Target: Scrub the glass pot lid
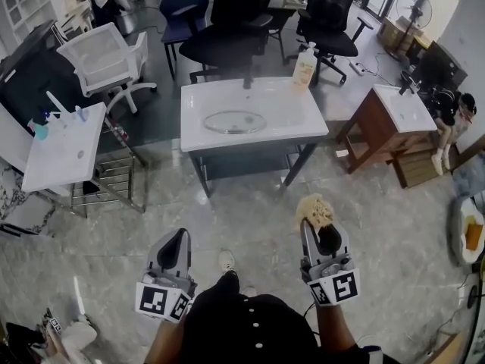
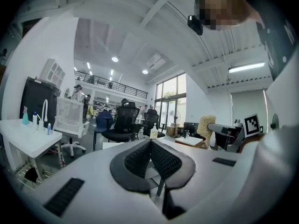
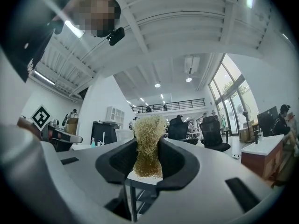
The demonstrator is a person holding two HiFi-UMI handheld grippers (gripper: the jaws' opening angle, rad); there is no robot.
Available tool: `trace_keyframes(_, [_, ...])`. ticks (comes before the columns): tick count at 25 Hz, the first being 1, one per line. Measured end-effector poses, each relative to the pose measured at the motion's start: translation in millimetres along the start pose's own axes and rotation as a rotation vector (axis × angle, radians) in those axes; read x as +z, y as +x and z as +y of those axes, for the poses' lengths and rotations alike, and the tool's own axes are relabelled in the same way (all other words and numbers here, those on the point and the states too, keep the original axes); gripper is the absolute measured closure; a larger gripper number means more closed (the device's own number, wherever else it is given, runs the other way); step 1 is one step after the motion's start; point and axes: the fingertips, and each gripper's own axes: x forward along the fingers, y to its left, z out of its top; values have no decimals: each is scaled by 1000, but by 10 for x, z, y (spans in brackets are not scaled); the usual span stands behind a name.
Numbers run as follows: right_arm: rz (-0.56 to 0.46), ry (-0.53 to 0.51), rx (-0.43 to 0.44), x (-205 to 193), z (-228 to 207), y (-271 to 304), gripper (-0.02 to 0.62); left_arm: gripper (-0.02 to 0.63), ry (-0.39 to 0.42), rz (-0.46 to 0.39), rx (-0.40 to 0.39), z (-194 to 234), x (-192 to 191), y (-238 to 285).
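The glass pot lid (image 1: pixel 234 121) lies flat in the basin of a white sink stand (image 1: pixel 198 135), across the floor ahead of me. Both grippers are held low near my body, well short of the stand. My right gripper (image 1: pixel 318 229) is shut on a tan fibrous scrubber (image 1: pixel 314 210), which sticks out past the jaws. The right gripper view shows the scrubber (image 3: pixel 149 139) pinched between the dark pads (image 3: pixel 174 160). My left gripper (image 1: pixel 179 237) is shut and holds nothing. In the left gripper view its pads (image 2: pixel 163 161) meet, and the scrubber (image 2: pixel 206 125) appears off to the right.
A soap bottle (image 1: pixel 305 67) stands on the sink stand's back right corner. A white table (image 1: pixel 53 158) with spray bottles is at the left, a wooden sink cabinet (image 1: pixel 375 127) at the right. Black office chairs (image 1: pixel 227 29) stand behind the stand. Marble floor lies between.
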Motion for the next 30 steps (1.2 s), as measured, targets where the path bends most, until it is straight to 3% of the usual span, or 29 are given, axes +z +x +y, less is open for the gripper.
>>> trace_keyframes(12, [5,-25,-17,-149,-214,848,449,583,-23,9,-26,557,45,804])
trace_keyframes(24, [17,-44,-62,-336,-305,1332,451,583,-16,15,-90,894,60,1259])
trace_keyframes(30, [26,-46,-84,-434,-414,1551,451,583,-44,49,-83,1055,-21,1474])
